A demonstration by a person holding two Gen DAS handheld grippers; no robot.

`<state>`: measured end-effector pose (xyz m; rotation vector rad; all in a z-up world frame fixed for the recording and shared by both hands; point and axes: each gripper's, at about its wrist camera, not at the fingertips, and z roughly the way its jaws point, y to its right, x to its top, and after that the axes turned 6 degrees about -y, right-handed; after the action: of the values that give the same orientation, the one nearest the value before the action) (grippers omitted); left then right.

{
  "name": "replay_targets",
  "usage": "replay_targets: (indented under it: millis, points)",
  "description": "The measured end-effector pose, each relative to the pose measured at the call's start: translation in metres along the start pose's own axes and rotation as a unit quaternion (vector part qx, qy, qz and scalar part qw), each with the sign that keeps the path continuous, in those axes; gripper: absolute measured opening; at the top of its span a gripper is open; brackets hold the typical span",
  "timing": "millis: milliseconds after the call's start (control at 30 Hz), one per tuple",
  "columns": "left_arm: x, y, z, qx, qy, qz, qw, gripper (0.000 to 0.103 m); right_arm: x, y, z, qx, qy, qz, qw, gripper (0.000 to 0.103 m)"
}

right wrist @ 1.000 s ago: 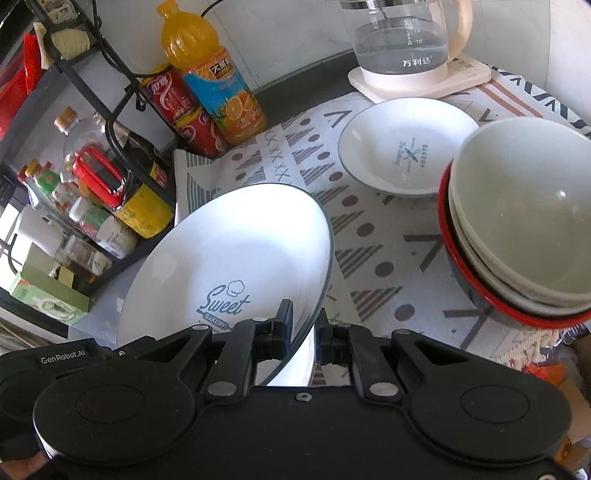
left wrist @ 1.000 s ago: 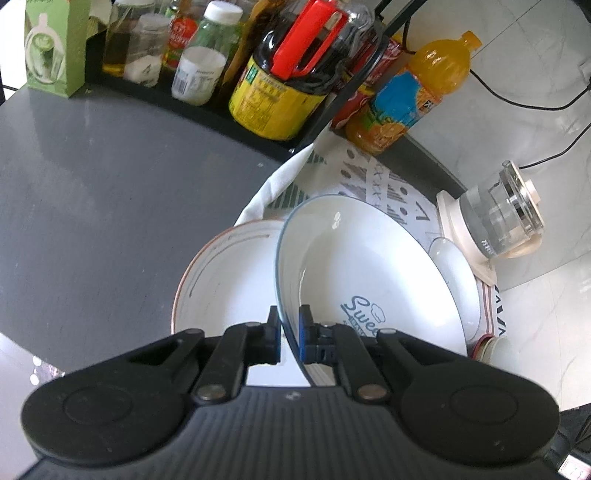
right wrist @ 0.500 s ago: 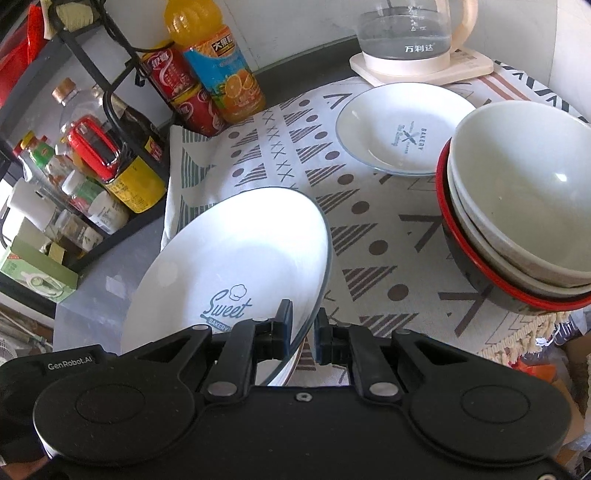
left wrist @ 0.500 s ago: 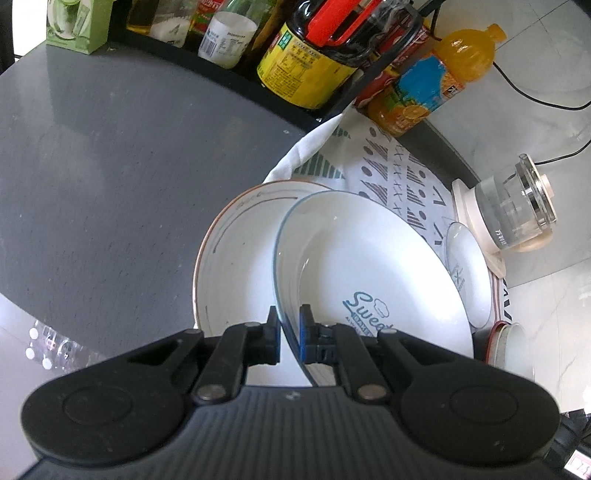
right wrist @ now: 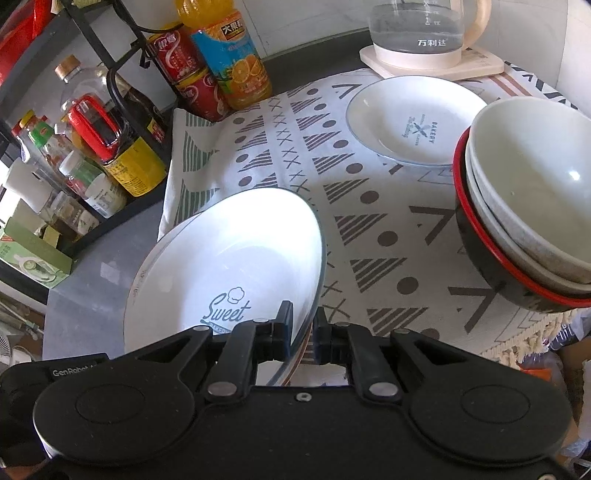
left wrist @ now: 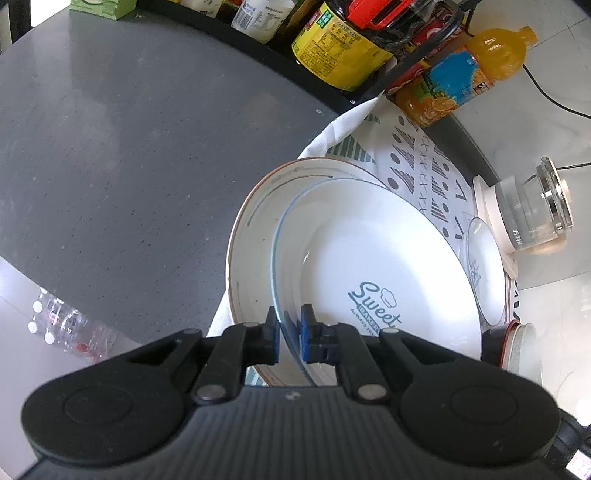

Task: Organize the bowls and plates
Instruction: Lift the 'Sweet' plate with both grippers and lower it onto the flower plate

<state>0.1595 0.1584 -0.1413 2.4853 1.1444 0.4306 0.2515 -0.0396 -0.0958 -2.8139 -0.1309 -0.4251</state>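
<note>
- White "Sweet" plate (left wrist: 369, 266) pinched at opposite rims by left gripper (left wrist: 288, 334) and right gripper (right wrist: 300, 334), both nearly closed.
- Brown-rimmed plate (left wrist: 255, 229) directly beneath.

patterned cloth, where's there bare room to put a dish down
Free: the middle of the white patterned cloth, between the white Sweet plate, the small white Bakery plate and the stacked bowls. Also the bare grey tabletop left of the brown-rimmed plate. Crowded: the bottle rack and the glass kettle.
</note>
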Motion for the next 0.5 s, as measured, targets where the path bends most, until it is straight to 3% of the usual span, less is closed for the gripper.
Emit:
replay_targets:
  millis: [100, 433, 500]
  points:
    - [0.003, 0.000, 0.001, 0.008, -0.012, 0.005, 0.9999, 0.009, -0.001, 0.001, 0.002, -0.007, -0.002, 0.001, 1.000, 0.009]
    - [0.017, -0.004, -0.019, 0.026, 0.037, 0.019, 0.9988, 0.010, 0.000, 0.006, 0.008, -0.010, -0.001, 0.008, 1.000, 0.009]
    - [0.018, -0.005, -0.019, 0.030, 0.041, 0.021, 0.9985, 0.016, 0.000, 0.004, 0.009, -0.012, -0.001, 0.002, 1.000, 0.010]
